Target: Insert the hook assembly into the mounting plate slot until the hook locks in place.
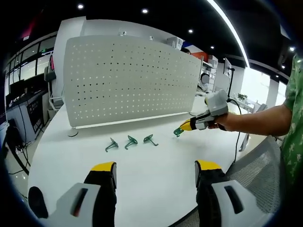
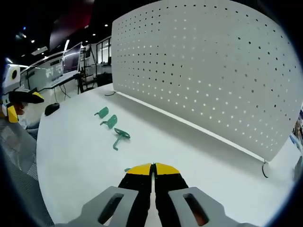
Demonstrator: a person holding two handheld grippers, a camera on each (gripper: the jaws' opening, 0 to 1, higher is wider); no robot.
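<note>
I can read no brand, label or writing in either view.

My left gripper is open – its yellow-tipped jaws stand wide apart over the white tabletop with nothing between them. My right gripper has its jaws pressed together on a green hook. In the right gripper view most of that hook is hidden by the jaws, and only a small green sliver shows at the left of the tips; its shape and heading there are hard to make out. In the left gripper view it juts from the right gripper's tip toward the view's left, just above the tabletop.

Three more green hooks lie in a row on the tabletop, near the white pegboard but apart from it. Their long axes run roughly across the row, each slightly tilted. The pegboard stands upright on small feet; in the right gripper view its top and right edge are cut off.

A person's forearm holds the right gripper.
</note>
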